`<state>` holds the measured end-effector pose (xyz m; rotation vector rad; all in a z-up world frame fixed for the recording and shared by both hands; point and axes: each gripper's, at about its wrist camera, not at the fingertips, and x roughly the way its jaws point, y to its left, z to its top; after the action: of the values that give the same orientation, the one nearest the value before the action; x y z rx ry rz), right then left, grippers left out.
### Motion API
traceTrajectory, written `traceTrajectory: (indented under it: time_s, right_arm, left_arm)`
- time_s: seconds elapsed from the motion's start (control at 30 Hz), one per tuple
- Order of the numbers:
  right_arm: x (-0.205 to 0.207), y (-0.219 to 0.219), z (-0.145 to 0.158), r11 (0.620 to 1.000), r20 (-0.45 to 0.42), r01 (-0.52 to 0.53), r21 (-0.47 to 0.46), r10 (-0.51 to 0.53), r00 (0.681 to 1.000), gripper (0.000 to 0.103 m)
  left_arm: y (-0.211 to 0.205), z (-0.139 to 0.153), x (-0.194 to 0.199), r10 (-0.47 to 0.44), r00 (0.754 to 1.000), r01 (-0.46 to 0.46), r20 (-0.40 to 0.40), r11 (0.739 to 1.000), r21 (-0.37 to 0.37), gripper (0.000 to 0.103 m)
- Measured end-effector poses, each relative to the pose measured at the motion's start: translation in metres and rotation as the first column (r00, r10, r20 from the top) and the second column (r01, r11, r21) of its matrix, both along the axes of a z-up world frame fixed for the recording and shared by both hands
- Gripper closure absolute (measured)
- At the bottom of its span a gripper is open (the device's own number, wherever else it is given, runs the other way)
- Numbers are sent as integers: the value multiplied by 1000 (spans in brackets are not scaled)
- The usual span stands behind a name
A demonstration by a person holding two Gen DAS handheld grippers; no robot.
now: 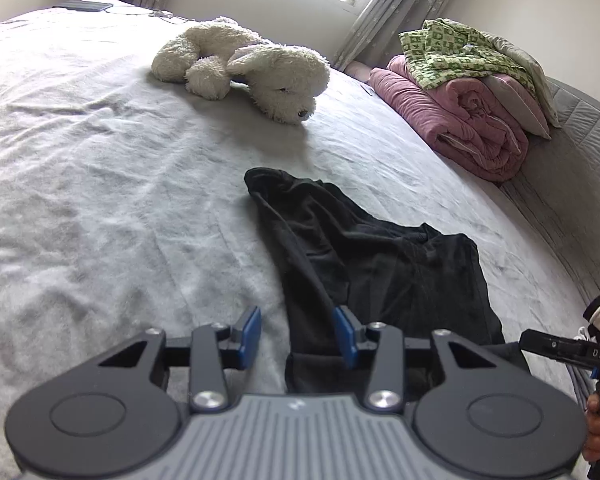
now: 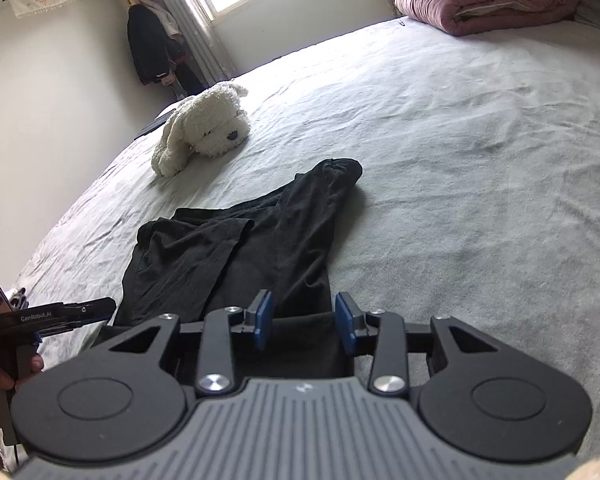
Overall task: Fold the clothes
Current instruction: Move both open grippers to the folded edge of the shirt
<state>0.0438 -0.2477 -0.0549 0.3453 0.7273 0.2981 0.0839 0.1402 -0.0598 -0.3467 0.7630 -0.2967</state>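
Both grippers were hanging low over the near end of the crumpled black cloth garment (image 1: pixel 364 256), and neither had hold of anything; left gripper (image 1: pixel 296 338) had its blue-padded fingers (image 1: pixel 251 330) spread wide, one pad over the bare sheet and the other over the garment's left edge; right gripper (image 2: pixel 305 326) was open too, a bit narrower, with dark fabric showing in the gap between the pads but not pinched. That garment lay stretched out on the wrinkled pale grey bedsheet (image 1: pixel 100 184), narrow end pointing toward the fluffy white plush dog (image 1: pixel 256 68), well apart from it; rolled pink quilt (image 1: pixel 456 120) sat at the bed's far right with a green patterned cloth (image 1: pixel 456 52) on top.
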Motion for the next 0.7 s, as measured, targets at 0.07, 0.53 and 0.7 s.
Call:
traceTrajectory:
  time_s: [0.07, 0.53, 0.7]
  right_arm:
    - [13, -3, 0, 1000, -23, 5, 24, -5, 1000, 58]
    - [129, 5, 0, 972, -156, -207, -114, 188, 970, 57]
    - [148, 18, -1, 943, -154, -262, -205, 233, 960, 57]
  left_arm:
    - [1, -1, 17, 0, 1000, 0, -10, 1000, -9, 61]
    - [-16, 6, 115, -225, 974, 228, -35, 960, 162, 61]
    - [-23, 4, 137, -283, 958, 286, -42, 939, 190, 61]
